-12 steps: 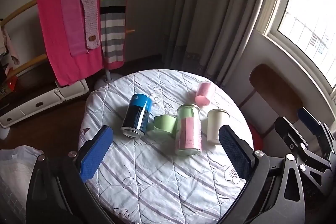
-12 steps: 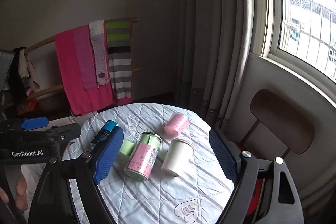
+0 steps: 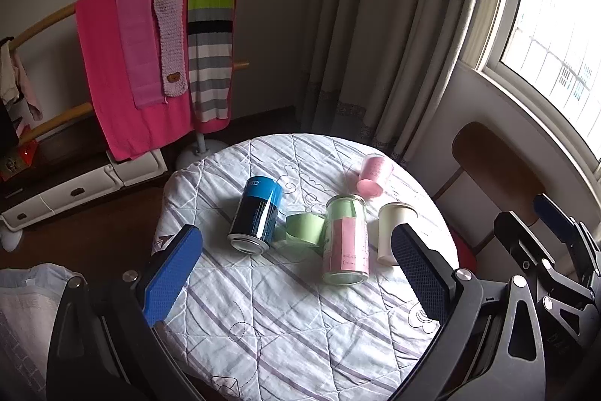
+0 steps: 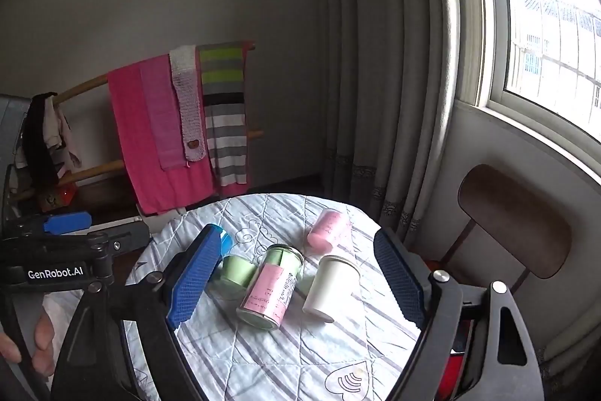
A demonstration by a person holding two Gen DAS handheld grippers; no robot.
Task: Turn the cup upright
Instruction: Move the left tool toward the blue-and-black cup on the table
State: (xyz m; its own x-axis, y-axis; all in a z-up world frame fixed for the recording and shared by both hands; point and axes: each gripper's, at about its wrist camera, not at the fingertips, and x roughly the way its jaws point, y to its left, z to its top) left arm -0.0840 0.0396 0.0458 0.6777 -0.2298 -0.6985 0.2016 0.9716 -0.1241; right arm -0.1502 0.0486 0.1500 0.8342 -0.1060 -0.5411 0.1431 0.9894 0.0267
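Note:
Several cups stand or lie on a round table with a quilted cloth (image 3: 285,326). A pink cup (image 3: 373,173) (image 4: 326,232) lies on its side at the back. A green cup (image 3: 304,228) (image 4: 236,269) lies on its side in the middle. A white cup (image 3: 394,228) (image 4: 332,282) stands on the right. A pink-labelled glass jar (image 3: 345,243) (image 4: 274,284) and a blue can (image 3: 257,209) (image 4: 225,239) stand nearby. My left gripper (image 3: 296,273) is open and empty above the near table edge. My right gripper (image 4: 296,280) is open and empty, also short of the cups.
A wooden rack with pink and striped towels (image 3: 150,55) stands behind the table. A brown chair (image 3: 496,168) (image 4: 518,220) is on the right under the window. Curtains (image 3: 394,25) hang behind. The other gripper shows at the edge of each view.
Both views have shifted only slightly; the cups look marginally nearer. Nothing on the table has moved, and both grippers stay open.

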